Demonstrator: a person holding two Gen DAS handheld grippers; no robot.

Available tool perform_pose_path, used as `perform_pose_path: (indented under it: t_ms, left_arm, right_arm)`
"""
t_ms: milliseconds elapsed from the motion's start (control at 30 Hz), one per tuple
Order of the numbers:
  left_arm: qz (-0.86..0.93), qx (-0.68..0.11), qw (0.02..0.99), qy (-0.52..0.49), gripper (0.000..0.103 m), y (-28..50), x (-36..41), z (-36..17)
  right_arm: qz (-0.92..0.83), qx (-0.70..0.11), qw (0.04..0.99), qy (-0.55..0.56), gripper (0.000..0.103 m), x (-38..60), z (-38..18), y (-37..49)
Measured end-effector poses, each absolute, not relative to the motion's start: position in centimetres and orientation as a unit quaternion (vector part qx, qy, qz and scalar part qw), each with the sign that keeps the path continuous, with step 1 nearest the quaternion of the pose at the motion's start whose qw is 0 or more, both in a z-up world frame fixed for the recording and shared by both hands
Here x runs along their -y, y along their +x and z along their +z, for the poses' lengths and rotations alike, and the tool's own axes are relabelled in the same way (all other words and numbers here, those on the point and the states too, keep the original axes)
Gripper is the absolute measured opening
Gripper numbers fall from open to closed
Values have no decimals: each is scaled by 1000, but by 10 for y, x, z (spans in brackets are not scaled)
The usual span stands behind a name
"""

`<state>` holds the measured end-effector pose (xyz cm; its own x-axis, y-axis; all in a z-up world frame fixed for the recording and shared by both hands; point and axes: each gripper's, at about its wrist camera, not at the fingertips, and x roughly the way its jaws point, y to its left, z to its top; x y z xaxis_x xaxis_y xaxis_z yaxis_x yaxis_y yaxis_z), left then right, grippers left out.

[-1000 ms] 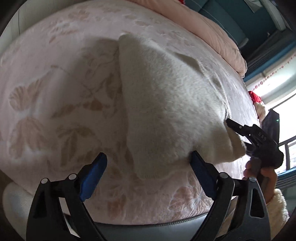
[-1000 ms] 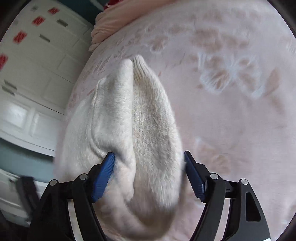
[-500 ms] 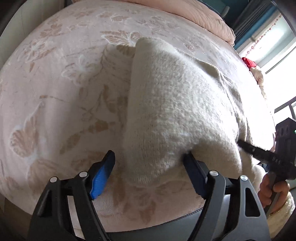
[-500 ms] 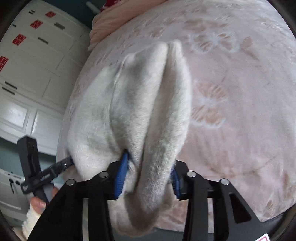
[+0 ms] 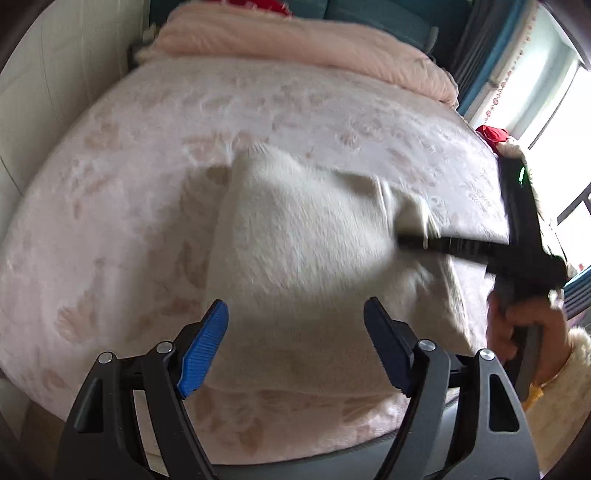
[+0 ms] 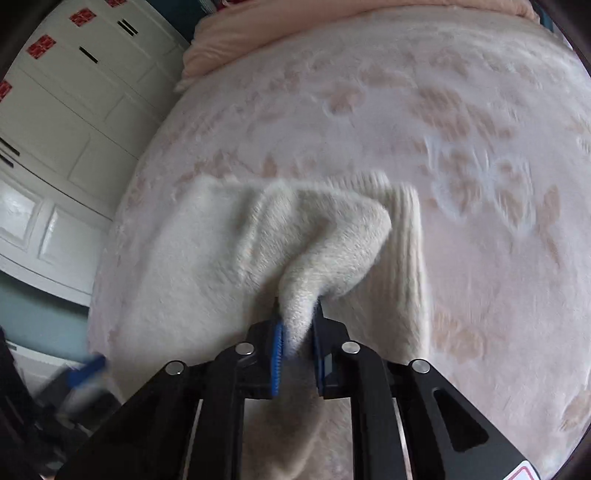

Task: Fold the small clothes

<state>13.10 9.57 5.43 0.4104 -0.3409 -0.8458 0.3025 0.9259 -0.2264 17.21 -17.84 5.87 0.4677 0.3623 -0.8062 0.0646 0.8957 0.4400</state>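
while right tongs (image 6: 297, 341) pinch sweater (image 6: 207, 266), left tongs (image 5: 295, 350) gape.

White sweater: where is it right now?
The white sweater lies mid-bed on the pink floral bedspread, one fold pinched in the right hand-held gripper, ahead of the open left hand-held gripper.

Bed (image 5: 110, 206) under pale pink cover with raised floral pattern. Rolled pink quilt (image 5: 303, 44) along far end, red cloth (image 5: 258, 5) behind it. Teal headboard (image 5: 388, 18) beyond. Window (image 5: 554, 107) at right, bright daylight, blue curtain (image 5: 476, 74) beside it. White panelled wardrobe (image 6: 62, 110) on other side, red stickers (image 6: 42, 46) on doors. Pale wall (image 5: 55, 74) at left.
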Motion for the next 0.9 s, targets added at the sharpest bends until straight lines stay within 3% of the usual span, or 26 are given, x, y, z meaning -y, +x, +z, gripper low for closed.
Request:
perform_pose_path:
  t_ms: [67, 133, 233, 300, 367, 400, 433, 600, 667, 700, 733, 833, 900]
  left_arm:
    - [-195, -512, 836, -26, 74, 127, -95, 52]
    - [-195, -513, 836, -9, 75, 120, -91, 47]
    - [-189, -516, 836, 0, 80, 117, -86, 36]
    - [-189, -511, 839, 10, 80, 114, -83, 36]
    - [-188, -502, 844, 19, 80, 109, -83, 42]
    - [-190, -502, 843, 10, 80, 108, -87, 44]
    - [-192, -505, 842, 0, 80, 107, -90, 44]
    - [-193, -516, 834, -32, 80, 106, -98, 41]
    - [-188, -516, 835, -28, 80, 105, -99, 40]
    - [-187, -516, 836, -26, 80, 104, -99, 40]
    - [-185, -516, 836, -24, 80, 102, -99, 38]
    - [-175, -517, 838, -12, 81, 98, -96, 34]
    - [-181, -506, 843, -21, 81, 95, -96, 39]
  right_arm:
    - [113, -452, 867, 175, 11, 174, 104, 163]
    - [114, -438, 877, 159, 13, 176, 115, 158]
    - [64, -531, 838, 108, 15, 178, 51, 175]
    - [62, -519, 834, 178, 16, 198, 48, 158]
    - [46, -489, 843, 220, 40, 213, 63, 136]
    - [37, -482, 844, 233, 65, 218, 67, 127]
    - [32, -484, 841, 241, 70, 221, 67, 121]
    - [64, -535, 789, 295, 69, 220, 42, 134]
    - [56, -545, 796, 258, 56, 201, 48, 143]
    - [55, -554, 800, 225, 24, 188, 51, 148]
    - [55, -563, 801, 195, 17, 175, 54, 153]
    - [90, -543, 823, 142, 12, 148, 79, 163]
    - [138, -484, 853, 142, 12, 140, 124, 164]
